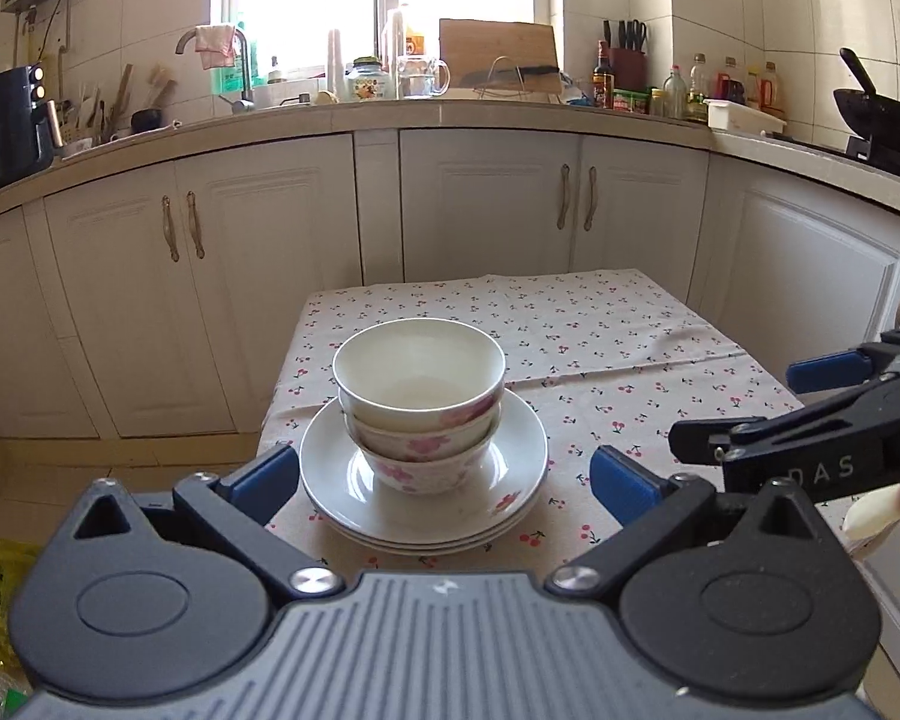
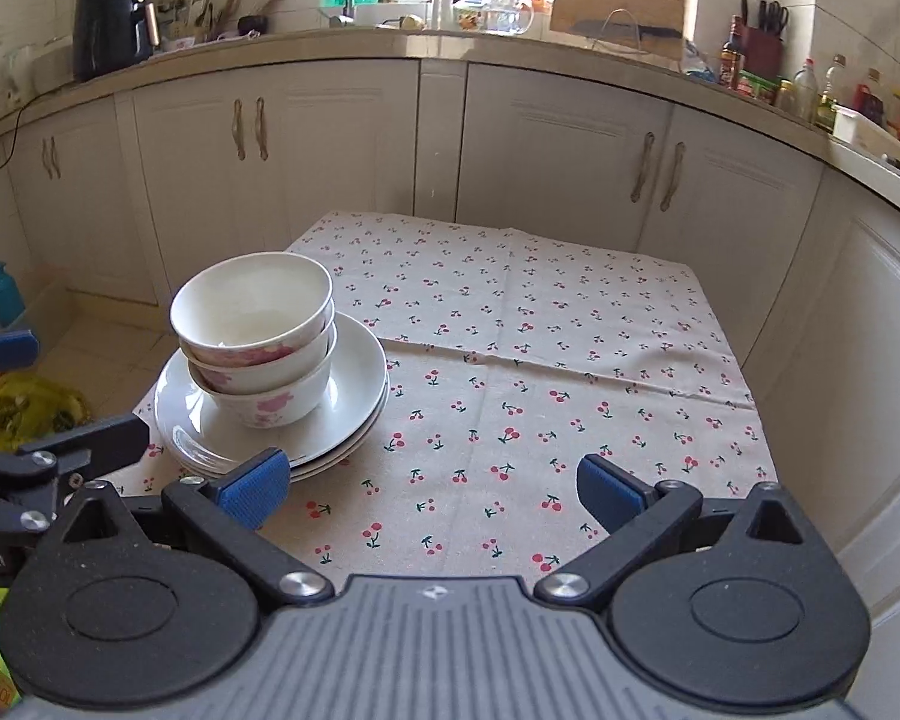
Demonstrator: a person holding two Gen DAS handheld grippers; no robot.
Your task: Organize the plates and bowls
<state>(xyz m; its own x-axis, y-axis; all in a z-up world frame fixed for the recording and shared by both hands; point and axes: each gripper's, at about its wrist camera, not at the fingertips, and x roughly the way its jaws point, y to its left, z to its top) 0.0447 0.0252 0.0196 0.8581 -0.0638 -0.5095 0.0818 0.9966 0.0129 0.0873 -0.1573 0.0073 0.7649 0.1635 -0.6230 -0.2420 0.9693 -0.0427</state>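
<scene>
Three white bowls with pink flowers are nested on a stack of white plates at the near left of a small table with a cherry-print cloth. My left gripper stands open just in front of the plates, nothing between its blue pads. My right gripper is open too, over bare cloth to the right of the stack. In the left wrist view the right gripper comes in from the right edge.
White kitchen cabinets wrap around behind the table under a crowded counter. A wok sits at the far right. Yellow bags lie on the floor to the left. A gloved hand shows at the right.
</scene>
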